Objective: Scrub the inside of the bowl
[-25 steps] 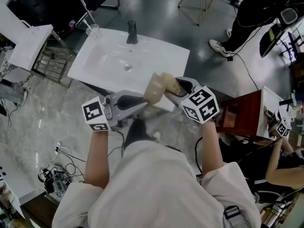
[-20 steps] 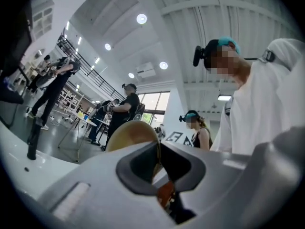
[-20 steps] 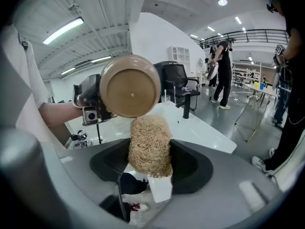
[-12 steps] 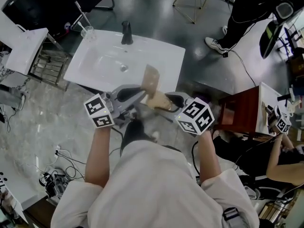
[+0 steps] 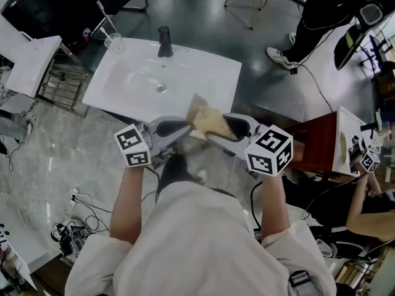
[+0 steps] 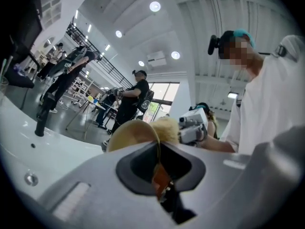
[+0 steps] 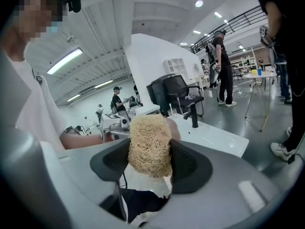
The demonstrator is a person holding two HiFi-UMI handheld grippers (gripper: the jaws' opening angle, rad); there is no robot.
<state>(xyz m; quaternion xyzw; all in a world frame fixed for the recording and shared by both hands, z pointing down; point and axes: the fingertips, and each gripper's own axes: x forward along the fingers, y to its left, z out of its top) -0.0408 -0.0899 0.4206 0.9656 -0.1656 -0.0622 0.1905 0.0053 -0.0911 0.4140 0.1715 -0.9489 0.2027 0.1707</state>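
Observation:
In the head view a tan bowl is held on edge above the sink's near rim. My left gripper is shut on its thin rim; the left gripper view shows the bowl rising from the jaws, which pinch its edge. My right gripper is shut on a straw-coloured fibrous scrubber, which lies against the bowl's hollow side. In the right gripper view the scrubber fills the gap between the pads, and a bit of the bowl shows behind it.
A white sink with a dark faucet and a glass lies beyond the bowl. A metal rack stands left. A reddish wooden table is at the right, and a person in black stands behind it.
Both grippers have shifted: the left one sank a little with the bowl, and the right one swung out to the right, bringing the scrubber back up against the bowl.

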